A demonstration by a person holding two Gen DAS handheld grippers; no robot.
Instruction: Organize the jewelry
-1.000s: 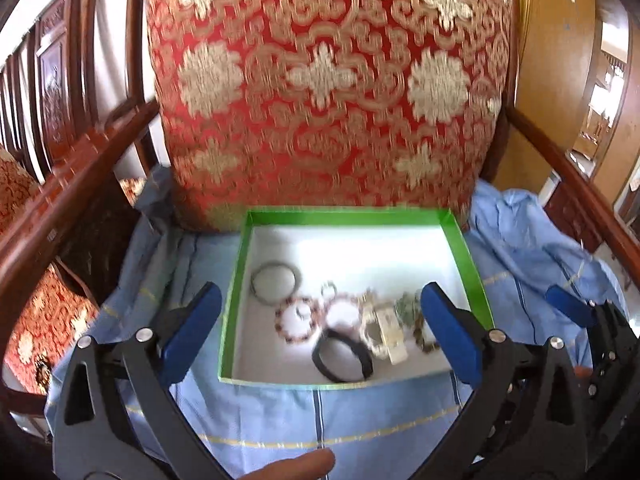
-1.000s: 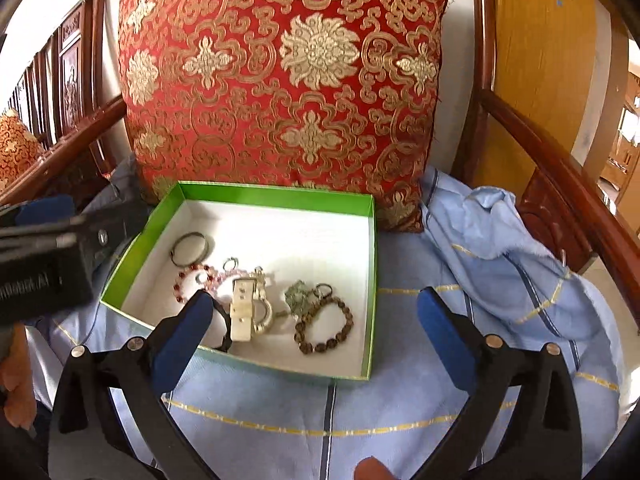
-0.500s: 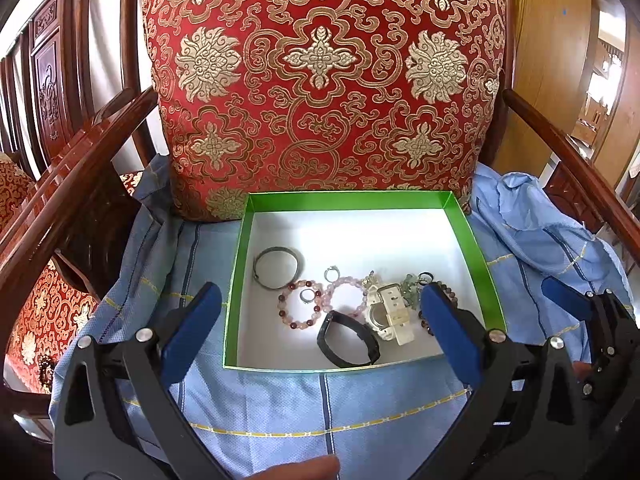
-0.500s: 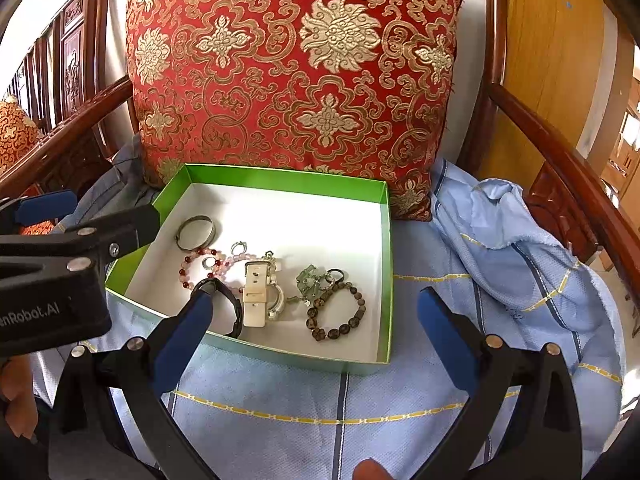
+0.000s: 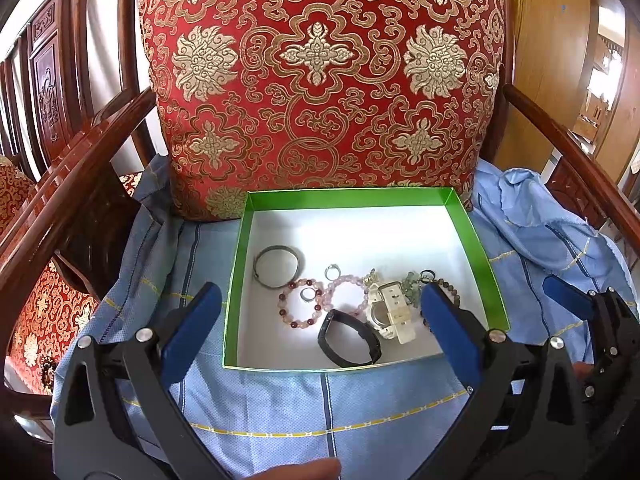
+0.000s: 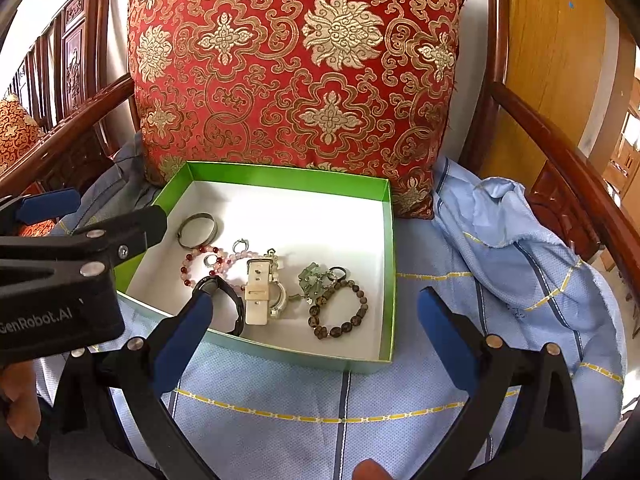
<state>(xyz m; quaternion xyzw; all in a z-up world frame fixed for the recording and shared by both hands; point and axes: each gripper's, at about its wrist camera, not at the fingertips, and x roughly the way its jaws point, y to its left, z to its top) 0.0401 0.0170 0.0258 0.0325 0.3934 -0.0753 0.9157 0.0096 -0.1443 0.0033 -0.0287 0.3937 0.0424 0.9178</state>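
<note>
On the chair, both the left gripper [image 5: 318,320] and right gripper [image 6: 314,314] hover wide open, empty. That brown bead bracelet [image 6: 339,308] looks light, floppy; I'd pinch one strand.

Bright daylight — sharp, fisheye-bent edges

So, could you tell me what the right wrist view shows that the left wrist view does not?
Only the right wrist view shows the brown bead bracelet whole; the left view's own finger covers most of it. Only the left wrist view shows the black band whole. Both show the green box, the metal bangle and the white watch, with the left gripper and right gripper open.
</note>
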